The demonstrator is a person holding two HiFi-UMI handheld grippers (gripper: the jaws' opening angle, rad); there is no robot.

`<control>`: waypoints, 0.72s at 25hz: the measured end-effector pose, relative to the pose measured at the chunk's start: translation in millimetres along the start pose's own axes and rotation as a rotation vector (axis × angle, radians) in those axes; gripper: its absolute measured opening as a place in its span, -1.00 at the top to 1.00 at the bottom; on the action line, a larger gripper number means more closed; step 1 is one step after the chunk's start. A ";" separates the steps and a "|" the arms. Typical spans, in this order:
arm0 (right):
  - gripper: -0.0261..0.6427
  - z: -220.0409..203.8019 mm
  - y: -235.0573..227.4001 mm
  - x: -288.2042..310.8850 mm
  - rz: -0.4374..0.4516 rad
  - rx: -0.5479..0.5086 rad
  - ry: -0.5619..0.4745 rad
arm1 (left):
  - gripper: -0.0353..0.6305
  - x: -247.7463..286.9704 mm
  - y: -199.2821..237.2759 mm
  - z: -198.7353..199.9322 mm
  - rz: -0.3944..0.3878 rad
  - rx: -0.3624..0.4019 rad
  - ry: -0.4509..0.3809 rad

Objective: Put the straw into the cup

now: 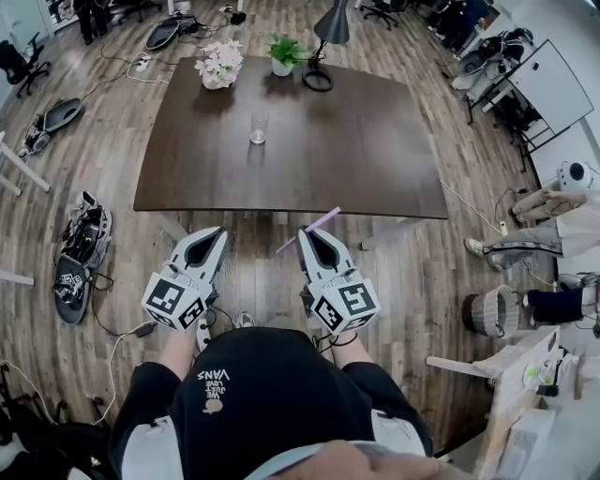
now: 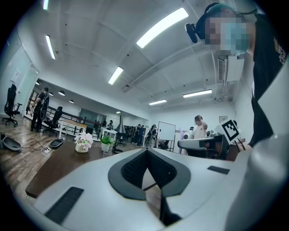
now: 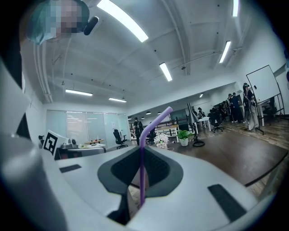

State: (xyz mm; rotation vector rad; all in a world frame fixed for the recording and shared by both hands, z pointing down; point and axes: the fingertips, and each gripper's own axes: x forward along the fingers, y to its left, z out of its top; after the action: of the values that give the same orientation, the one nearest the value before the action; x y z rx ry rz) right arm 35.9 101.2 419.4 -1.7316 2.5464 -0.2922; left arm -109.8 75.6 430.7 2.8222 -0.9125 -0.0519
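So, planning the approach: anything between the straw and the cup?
Nothing visible: only floor and bare table lie between the straw in the right hand-held gripper and the cup; the flowers, plant and lamp stand beyond it.

Only one word reads clearly: VANS (image 1: 214,377), printed in white on the chest of your black top (image 1: 281,403). It appears upside down in the head view. The smaller white lettering just under it is too small to read. The left cube (image 1: 175,302) on your left gripper (image 1: 212,234) and the right cube (image 1: 345,305) on your right gripper (image 1: 309,234) bear black-and-white square markers, which are coded patterns rather than letters or digits.
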 end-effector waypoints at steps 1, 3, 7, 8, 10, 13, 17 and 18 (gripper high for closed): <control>0.82 -0.3 -2.1 3.1 -0.003 0.000 0.002 | 0.86 2.6 3.9 -0.6 0.001 -0.002 0.001; 0.82 -1.2 -8.0 9.1 -0.009 0.001 0.009 | 0.86 9.1 9.0 -2.9 -0.004 -0.010 0.007; 0.82 0.1 -23.6 25.3 -0.009 0.009 0.016 | 0.86 26.0 19.6 -5.7 0.000 -0.020 0.019; 0.82 1.5 -28.5 30.4 -0.006 0.008 0.015 | 0.86 31.4 23.1 -5.2 0.004 -0.020 0.018; 0.82 3.7 -39.9 40.0 0.002 0.008 0.013 | 0.86 43.4 28.8 -3.9 0.015 -0.018 0.016; 0.82 8.5 -57.8 55.2 0.020 0.010 0.012 | 0.86 62.6 36.2 -1.3 0.032 -0.014 0.013; 0.82 17.2 -82.7 79.2 0.050 0.004 0.007 | 0.86 92.0 48.0 4.1 0.053 -0.006 0.002; 0.82 19.4 -88.2 85.1 0.057 0.003 0.007 | 0.86 98.8 50.7 5.2 0.058 -0.005 -0.001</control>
State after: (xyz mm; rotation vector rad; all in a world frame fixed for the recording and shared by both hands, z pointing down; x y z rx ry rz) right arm 87.8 -11.4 422.0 -1.6568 2.5931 -0.2990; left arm -59.3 -23.3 436.6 2.7892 -0.9930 -0.0478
